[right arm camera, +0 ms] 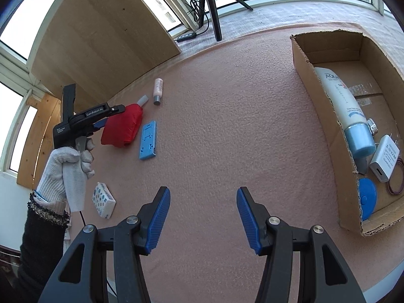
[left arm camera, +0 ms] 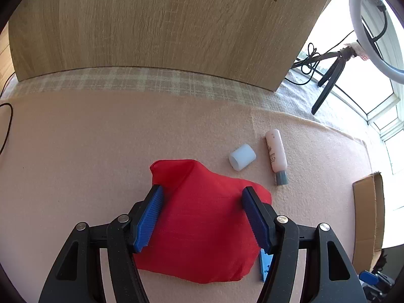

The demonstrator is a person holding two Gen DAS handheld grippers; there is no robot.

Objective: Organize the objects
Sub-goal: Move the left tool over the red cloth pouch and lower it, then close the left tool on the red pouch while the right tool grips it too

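"GenRobot.AI" is printed in white along the black body of the left gripper (right arm camera: 101,124), seen from the right wrist; smaller white lettering lower on the same body is too small to read. The large white tube (right arm camera: 346,106) with a pale blue cap lying in the cardboard box (right arm camera: 325,116) reads "AQUA" near its top, the finer print below it unclear. The white charger (right arm camera: 385,161) beside it carries grey regulatory print, illegible here. A small pinkish bottle (left arm camera: 275,155) with a grey cap has dark lettering down its side that I cannot make out.

The left gripper (left arm camera: 200,210) hangs over a red cloth pouch (left arm camera: 202,224), its blue pads standing wide to either side of the pouch; whether they touch the fabric is hard to judge, and nothing looks pinched. The right gripper (right arm camera: 203,217) is half open and empty above bare mat. A gloved left hand (right arm camera: 67,166) grips the left handle.

A white cap (left arm camera: 242,157) lies just beside the pouch, near the bottle. A blue plastic holder (right arm camera: 148,140) lies next to the pouch, and a dotted tissue pack (right arm camera: 103,199) sits apart. The box also holds a blue round disc (right arm camera: 366,198).

Everything rests on a pink felt mat (right arm camera: 227,126) backed by a wooden board (left arm camera: 164,25), with windows, a tripod (right arm camera: 212,7) and a ring light (left arm camera: 363,25) behind
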